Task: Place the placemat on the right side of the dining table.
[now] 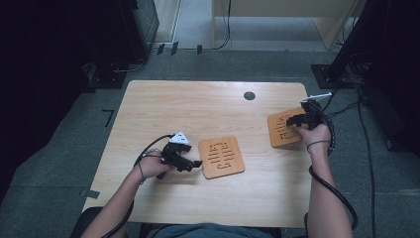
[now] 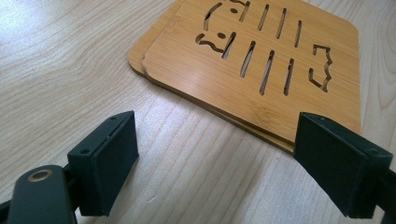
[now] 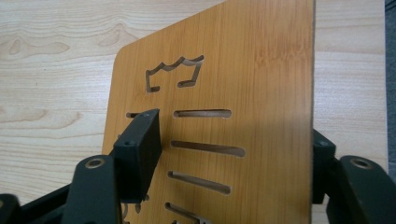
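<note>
Two slotted bamboo coasters (image 1: pixel 222 156) lie stacked at the middle of the wooden table (image 1: pixel 198 104). In the left gripper view the stack (image 2: pixel 261 60) sits just beyond the jaws, its near edge by the right-hand jaw. My left gripper (image 1: pixel 195 163) (image 2: pixel 215 140) rests low at the stack's left side, open, with bare table between its pads. Another bamboo coaster (image 1: pixel 282 130) (image 3: pixel 243 70) is near the table's right edge. My right gripper (image 1: pixel 295 120) (image 3: pixel 232 135) straddles it. One jaw stands in front of its face, the other behind its edge, neither pad pressing on it.
A dark round cable hole (image 1: pixel 249 95) sits in the table's far part. Cables (image 1: pixel 346 106) trail over the grey carpet to the right. Dark stands and furniture (image 1: pixel 109 39) line the far left and right. The coaster lies close to the table's right edge.
</note>
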### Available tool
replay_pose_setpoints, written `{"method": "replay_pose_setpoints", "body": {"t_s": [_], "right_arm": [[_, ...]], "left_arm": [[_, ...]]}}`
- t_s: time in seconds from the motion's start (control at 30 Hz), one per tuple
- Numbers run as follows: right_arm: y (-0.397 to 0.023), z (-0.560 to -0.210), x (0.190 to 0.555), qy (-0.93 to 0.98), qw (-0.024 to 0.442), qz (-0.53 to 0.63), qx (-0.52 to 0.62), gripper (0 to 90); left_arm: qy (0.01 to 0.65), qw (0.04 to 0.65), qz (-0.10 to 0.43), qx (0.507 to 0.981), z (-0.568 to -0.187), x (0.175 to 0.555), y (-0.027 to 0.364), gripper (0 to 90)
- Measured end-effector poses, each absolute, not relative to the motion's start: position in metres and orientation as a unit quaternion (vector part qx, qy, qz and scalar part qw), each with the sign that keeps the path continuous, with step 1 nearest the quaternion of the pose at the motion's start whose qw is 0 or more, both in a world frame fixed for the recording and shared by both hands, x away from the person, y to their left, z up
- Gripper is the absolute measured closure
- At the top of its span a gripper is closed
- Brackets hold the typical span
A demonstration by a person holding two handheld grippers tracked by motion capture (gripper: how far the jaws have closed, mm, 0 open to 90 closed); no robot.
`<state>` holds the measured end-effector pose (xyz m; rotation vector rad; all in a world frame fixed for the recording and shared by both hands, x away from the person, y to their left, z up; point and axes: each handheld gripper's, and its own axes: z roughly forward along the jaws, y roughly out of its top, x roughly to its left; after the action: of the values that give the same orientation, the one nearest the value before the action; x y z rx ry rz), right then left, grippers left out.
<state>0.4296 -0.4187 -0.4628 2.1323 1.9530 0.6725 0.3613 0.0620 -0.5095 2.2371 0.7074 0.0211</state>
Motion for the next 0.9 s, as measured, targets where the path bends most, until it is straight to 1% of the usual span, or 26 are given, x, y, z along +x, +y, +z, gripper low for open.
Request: {"method": "replay_pose_setpoints", "body": {"t_s": [0.2, 0.43, 0.6, 0.7, 0.77, 0.83, 0.9], "right_arm": [[-0.425, -0.469, 0.429, 0.646, 0.074, 0.239, 0.721, 34.1], [-0.426, -0.477, 0.430, 0.644, 0.072, 0.243, 0.721, 27.9], [-0.426, -0.482, 0.432, 0.640, 0.071, 0.245, 0.725, 26.0], [-0.426, -0.483, 0.432, 0.640, 0.071, 0.248, 0.724, 25.7], [-0.426, -0.484, 0.432, 0.641, 0.074, 0.249, 0.723, 23.4], [-0.423, -0.486, 0.432, 0.652, 0.094, 0.233, 0.716, 19.6], [-0.423, -0.488, 0.432, 0.653, 0.089, 0.232, 0.715, 19.0]], "left_arm": [[0.278, 0.388, 0.009, 0.879, -0.510, 0.361, 0.062, 13.0], [0.278, 0.387, 0.010, 0.879, -0.510, 0.361, 0.062, 12.9], [0.277, 0.387, 0.010, 0.879, -0.510, 0.361, 0.062, 12.9], [0.277, 0.387, 0.010, 0.879, -0.510, 0.361, 0.062, 12.9], [0.278, 0.386, 0.011, 0.879, -0.510, 0.361, 0.062, 13.0], [0.278, 0.386, 0.011, 0.880, -0.509, 0.361, 0.062, 12.9], [0.278, 0.386, 0.011, 0.879, -0.510, 0.361, 0.062, 12.9]]}}
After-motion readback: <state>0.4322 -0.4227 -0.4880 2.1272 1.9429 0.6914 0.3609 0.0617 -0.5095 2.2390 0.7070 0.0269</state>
